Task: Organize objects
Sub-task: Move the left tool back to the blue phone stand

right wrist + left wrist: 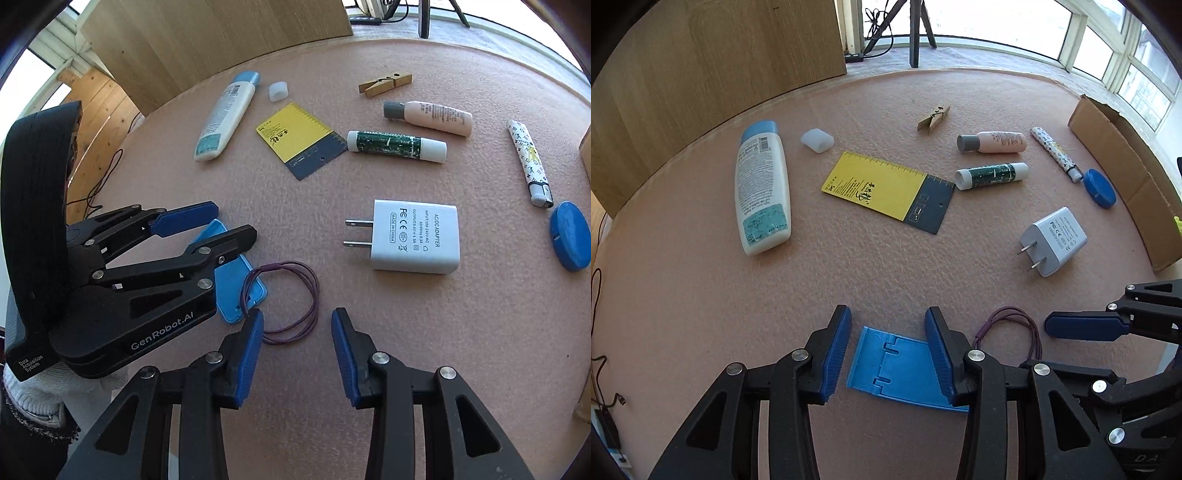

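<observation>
Tongs first, left wrist view: the left tongs (888,354) sit partway open, straddling the flat blue plastic plate (886,369) on the pink table (701,295). The plate lies between the pads but I can't see either pad actually pressing it, so I'd say nothing is held yet. That plate looks thin, stiff and light, and it lies dead flat, so getting under it is the hard bit. My guess is you pinch it across the narrow width by the long edges, or tip one edge up first. Just right of the plate is the purple hair tie (1012,332), and further right of that one blue finger of the right tongs (1086,325) pokes into frame. Well beyond the plate: a white charger (1054,240), a yellow ruler card (886,192) and a shampoo bottle (761,188)

Right wrist view: the right tongs (297,354) are also about half open, with bare table between the pads. The left pad sits right at the near edge of the hair tie (280,302), which overlaps the plate's (236,280) corner. Soft, floppy, nearly weightless, so it won't slip but it will drape; grabbing a bunch of the strands anywhere on the loop should work. The left tongs (221,225) hang over the plate, covering much of it. The charger (413,236) lies right of the tie, smooth and boxy, best taken across its flat sides
</observation>
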The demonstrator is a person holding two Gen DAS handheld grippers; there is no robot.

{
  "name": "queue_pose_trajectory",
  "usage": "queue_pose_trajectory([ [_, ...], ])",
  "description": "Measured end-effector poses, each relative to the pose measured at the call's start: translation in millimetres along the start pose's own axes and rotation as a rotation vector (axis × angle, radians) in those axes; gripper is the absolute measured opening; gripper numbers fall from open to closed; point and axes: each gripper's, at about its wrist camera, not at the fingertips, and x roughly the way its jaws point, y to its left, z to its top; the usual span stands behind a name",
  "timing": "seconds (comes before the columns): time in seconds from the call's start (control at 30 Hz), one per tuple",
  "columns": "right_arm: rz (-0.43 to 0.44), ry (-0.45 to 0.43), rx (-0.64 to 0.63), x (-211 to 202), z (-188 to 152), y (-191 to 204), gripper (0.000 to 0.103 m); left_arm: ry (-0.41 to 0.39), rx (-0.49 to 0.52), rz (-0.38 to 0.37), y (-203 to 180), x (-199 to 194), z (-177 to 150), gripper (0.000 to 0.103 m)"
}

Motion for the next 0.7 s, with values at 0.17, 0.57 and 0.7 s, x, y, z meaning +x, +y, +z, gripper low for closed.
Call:
queue_pose_trajectory([
  [0.17,-0.039,0.013,-0.02,1,5,6,0.035,-0.005,-0.007,-0.017,12,-8,-21,0.045],
  [0.57,-0.166,0.043,-0.113,0,-4,8,0.029,-0.005,-0.026,-0.037,29,-31,-66,0.045],
  [0.7,-0.164,0.046,-0.081,-7,-9,-1,0.028,-0.013,-0.043,-0.042,33,-43,-74,0.046],
])
